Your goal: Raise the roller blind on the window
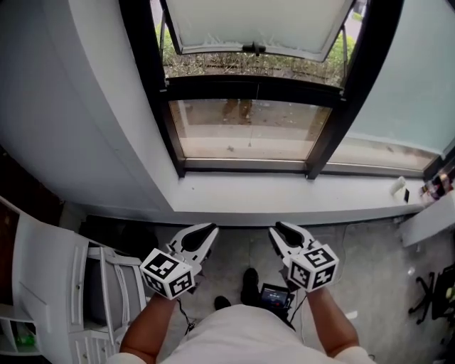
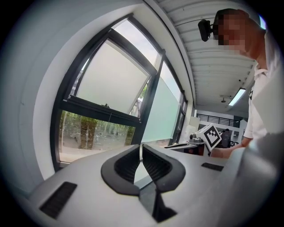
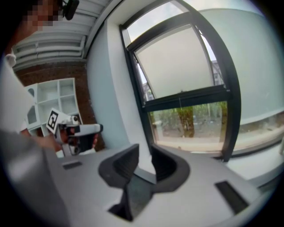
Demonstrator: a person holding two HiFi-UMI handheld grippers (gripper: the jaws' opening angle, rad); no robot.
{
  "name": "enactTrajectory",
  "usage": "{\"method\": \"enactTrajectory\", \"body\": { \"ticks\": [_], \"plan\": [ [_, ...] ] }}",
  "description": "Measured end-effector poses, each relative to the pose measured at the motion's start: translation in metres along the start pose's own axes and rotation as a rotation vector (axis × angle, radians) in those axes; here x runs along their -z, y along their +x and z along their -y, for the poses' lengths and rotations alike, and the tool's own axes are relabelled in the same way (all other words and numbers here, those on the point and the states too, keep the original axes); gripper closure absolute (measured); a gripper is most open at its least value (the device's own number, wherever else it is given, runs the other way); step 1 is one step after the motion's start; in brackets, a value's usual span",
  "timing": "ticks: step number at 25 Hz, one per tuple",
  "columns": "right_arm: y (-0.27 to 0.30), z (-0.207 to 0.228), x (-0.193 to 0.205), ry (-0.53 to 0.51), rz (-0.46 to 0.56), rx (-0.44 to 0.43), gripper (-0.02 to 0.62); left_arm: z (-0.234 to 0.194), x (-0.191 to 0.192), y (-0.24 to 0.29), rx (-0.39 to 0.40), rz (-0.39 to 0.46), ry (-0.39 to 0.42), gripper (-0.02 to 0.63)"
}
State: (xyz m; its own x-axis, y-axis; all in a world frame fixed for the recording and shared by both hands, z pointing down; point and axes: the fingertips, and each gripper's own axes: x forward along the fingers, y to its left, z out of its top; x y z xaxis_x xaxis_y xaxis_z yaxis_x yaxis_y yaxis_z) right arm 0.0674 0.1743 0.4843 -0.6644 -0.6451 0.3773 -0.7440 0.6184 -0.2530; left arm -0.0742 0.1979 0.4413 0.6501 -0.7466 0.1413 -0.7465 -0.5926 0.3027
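Note:
The pale roller blind [image 1: 256, 21] covers the upper part of the black-framed window [image 1: 249, 128]. Its bottom bar [image 1: 254, 48] hangs above the clear lower pane, where trees show outside. The blind also shows in the left gripper view [image 2: 111, 75] and the right gripper view [image 3: 177, 66]. My left gripper [image 1: 210, 227] is held low in front of the sill, well short of the blind, with its tips together [image 2: 141, 146] and nothing in them. My right gripper [image 1: 277, 227] is level beside it, a narrow empty gap between its tips [image 3: 145, 148].
A white window sill [image 1: 284, 195] runs under the window, with small items [image 1: 402, 188] at its right end. White shelving [image 1: 50, 284] stands at the left. A second pale blind [image 1: 419, 71] covers the right-hand window. A black device [image 1: 274, 293] lies on the floor by the person's shoes.

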Motion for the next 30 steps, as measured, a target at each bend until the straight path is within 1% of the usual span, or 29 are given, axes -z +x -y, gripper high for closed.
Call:
{"method": "enactTrajectory", "body": {
  "ticks": [8,12,16,20,24,30],
  "plan": [
    [0.037,0.047,-0.031,-0.038,-0.009,-0.055,0.515,-0.023,-0.023,0.055,-0.027,0.029,-0.002,0.584],
    [0.044,0.075,-0.042,-0.047,-0.018,-0.073,0.515,-0.028,-0.027,0.083,-0.053,0.028,-0.011,0.584],
    [0.049,0.103,-0.048,-0.063,-0.025,-0.087,0.515,-0.034,-0.032,0.11,-0.08,0.027,0.001,0.584],
    [0.053,0.127,-0.05,-0.053,-0.028,-0.083,0.515,-0.04,-0.04,0.126,-0.111,0.038,0.011,0.584],
    [0.058,0.139,-0.052,-0.046,-0.028,-0.084,0.515,-0.05,-0.045,0.137,-0.131,0.041,0.022,0.578],
    [0.071,0.153,-0.06,-0.045,-0.031,-0.063,0.515,-0.065,-0.052,0.162,-0.106,0.029,0.028,0.577]
  ]
}}
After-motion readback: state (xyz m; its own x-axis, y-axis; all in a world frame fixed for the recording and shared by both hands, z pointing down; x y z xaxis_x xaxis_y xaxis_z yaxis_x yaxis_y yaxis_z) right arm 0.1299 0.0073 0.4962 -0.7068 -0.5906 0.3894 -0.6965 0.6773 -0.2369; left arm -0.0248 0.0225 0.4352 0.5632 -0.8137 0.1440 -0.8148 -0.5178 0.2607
